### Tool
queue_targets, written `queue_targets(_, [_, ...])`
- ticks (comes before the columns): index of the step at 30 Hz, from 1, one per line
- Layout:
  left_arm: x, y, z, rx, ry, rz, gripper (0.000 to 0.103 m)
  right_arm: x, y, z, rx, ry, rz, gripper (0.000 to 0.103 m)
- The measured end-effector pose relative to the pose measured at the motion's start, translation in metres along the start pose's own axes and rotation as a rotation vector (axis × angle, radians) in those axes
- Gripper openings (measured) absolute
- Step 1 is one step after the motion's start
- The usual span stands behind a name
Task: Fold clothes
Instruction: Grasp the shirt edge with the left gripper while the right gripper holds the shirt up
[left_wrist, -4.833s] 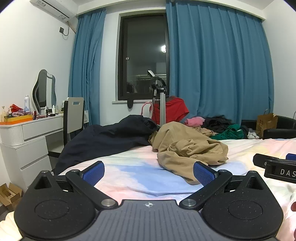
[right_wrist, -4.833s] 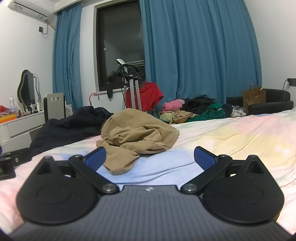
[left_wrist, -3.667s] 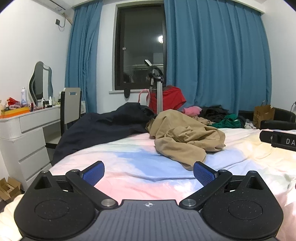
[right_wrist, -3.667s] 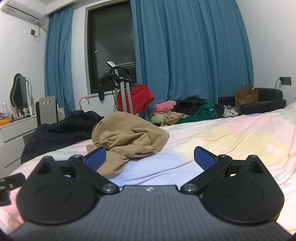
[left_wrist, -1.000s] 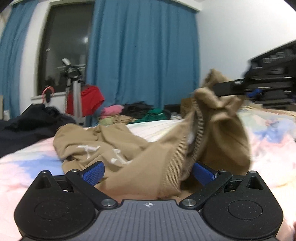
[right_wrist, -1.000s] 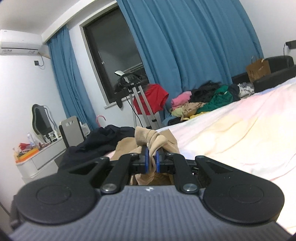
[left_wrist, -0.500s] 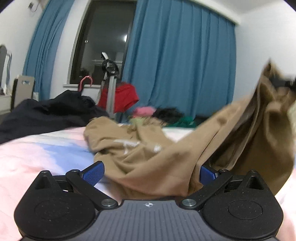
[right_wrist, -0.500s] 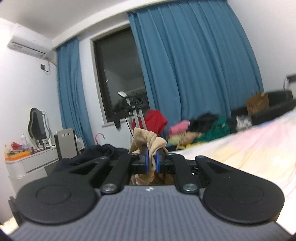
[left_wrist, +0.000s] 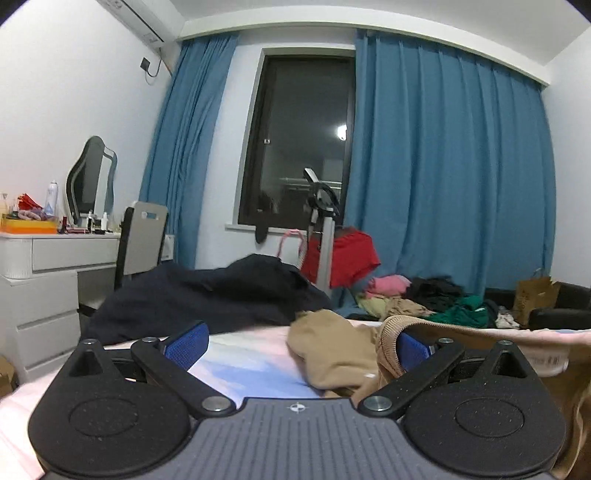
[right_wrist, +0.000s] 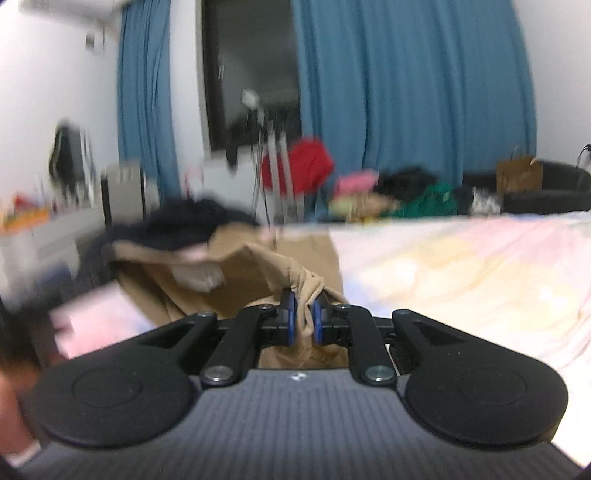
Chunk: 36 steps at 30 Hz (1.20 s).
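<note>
Between the right gripper's (right_wrist: 304, 319) opening jaws — bunched tan garment (right_wrist: 236, 273), pinched.

blur: right wrist view, room smeared | hidden: tan garment (left_wrist: 343, 358) covers part of blue pad (left_wrist: 413, 350) | cut: garment at right edge

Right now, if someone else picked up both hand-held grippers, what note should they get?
Right hand-held gripper: pads pinching a bunched edge of the tan garment; jaws are starting to open, cloth between them.
Left hand-held gripper: wide open, holding nothing; the garment's ribbed edge lies against its right finger.
Garment: partly lifted, the rest crumpled on the bed. A dark garment lies behind it.
Done: one edge picked up.
Left: grab the second edge, spread flat, fold. No folds made yet.
</note>
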<state>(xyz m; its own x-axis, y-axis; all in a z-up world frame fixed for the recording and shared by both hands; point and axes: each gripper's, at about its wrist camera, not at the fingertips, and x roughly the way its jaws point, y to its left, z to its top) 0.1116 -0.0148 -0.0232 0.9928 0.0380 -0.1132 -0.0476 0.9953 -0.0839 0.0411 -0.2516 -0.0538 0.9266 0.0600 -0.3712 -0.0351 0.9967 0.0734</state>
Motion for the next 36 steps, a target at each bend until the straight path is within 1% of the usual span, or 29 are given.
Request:
queue_targets(2, [0.003, 0.008, -0.001, -0.029, 0.034, -0.003, 0.103, 0.007, 0.007, -0.006, -0.036, 0.075, -0.012, 0.015])
queue_targets(4, [0.002, 0.008, -0.004, -0.031, 0.042, 0.003, 0.103, 0.012, 0.011, -0.012, -0.047, 0.139, 0.002, 0.023])
queue_targets(5, [-0.001, 0.008, -0.004, -0.021, 0.036, 0.007, 0.103, 0.015, 0.014, -0.014, -0.051, 0.174, 0.021, 0.034])
queue_targets(6, [-0.006, 0.008, -0.004, -0.009, 0.029, 0.006, 0.103, 0.015, 0.018, -0.016, -0.061, 0.191, 0.047, 0.055])
queue_targets(7, [-0.012, 0.007, -0.003, 0.003, 0.021, 0.003, 0.103, 0.014, 0.023, -0.018, -0.073, 0.200, 0.075, 0.067])
queue_targets(8, [-0.015, 0.004, -0.003, 0.014, 0.013, -0.001, 0.103, 0.013, 0.028, -0.020, -0.085, 0.208, 0.102, 0.084])
queue_targets(9, [-0.017, 0.002, -0.004, 0.022, 0.007, -0.006, 0.103, 0.011, 0.033, -0.021, -0.103, 0.204, 0.124, 0.089])
queue_targets(12, [-0.023, -0.001, -0.002, 0.030, 0.003, -0.024, 0.103, 0.008, 0.052, -0.022, -0.162, 0.185, 0.163, 0.089])
queue_targets(17, [-0.020, -0.004, -0.003, 0.031, -0.006, -0.044, 0.103, 0.023, 0.077, -0.029, -0.213, 0.184, 0.151, 0.089])
queue_targets(21, [-0.021, -0.005, -0.002, 0.056, -0.019, -0.034, 0.103, 0.025, 0.090, -0.037, -0.352, 0.189, 0.100, 0.089])
queue_targets(23, [-0.020, -0.005, -0.002, 0.053, -0.012, -0.031, 0.103, 0.022, 0.088, -0.036, -0.413, 0.172, 0.038, 0.089])
queue_targets(27, [-0.021, -0.002, -0.001, 0.039, -0.011, -0.031, 0.103, 0.018, 0.047, -0.022, -0.333, 0.175, -0.117, 0.089])
queue_targets(28, [-0.022, -0.002, -0.001, 0.036, -0.019, -0.022, 0.103, 0.016, 0.033, -0.019, -0.279, 0.183, -0.145, 0.089])
queue_targets(31, [-0.025, -0.003, 0.001, 0.037, -0.021, -0.022, 0.103, 0.009, -0.010, -0.011, -0.039, 0.201, -0.172, 0.089])
queue_targets(32, [-0.025, -0.003, 0.001, 0.039, -0.021, -0.026, 0.103, 0.007, -0.020, -0.010, 0.035, 0.191, -0.187, 0.089])
queue_targets(33, [-0.026, -0.004, 0.001, 0.040, -0.020, -0.030, 0.103, 0.005, -0.025, -0.010, 0.081, 0.172, -0.199, 0.089])
queue_targets(35, [-0.028, -0.005, 0.001, 0.043, -0.019, -0.038, 0.103, 0.000, -0.021, -0.010, 0.072, 0.125, -0.211, 0.089])
queue_targets(36, [-0.029, -0.006, 0.002, 0.050, -0.022, -0.038, 0.103, -0.003, -0.016, -0.010, 0.040, 0.102, -0.231, 0.089])
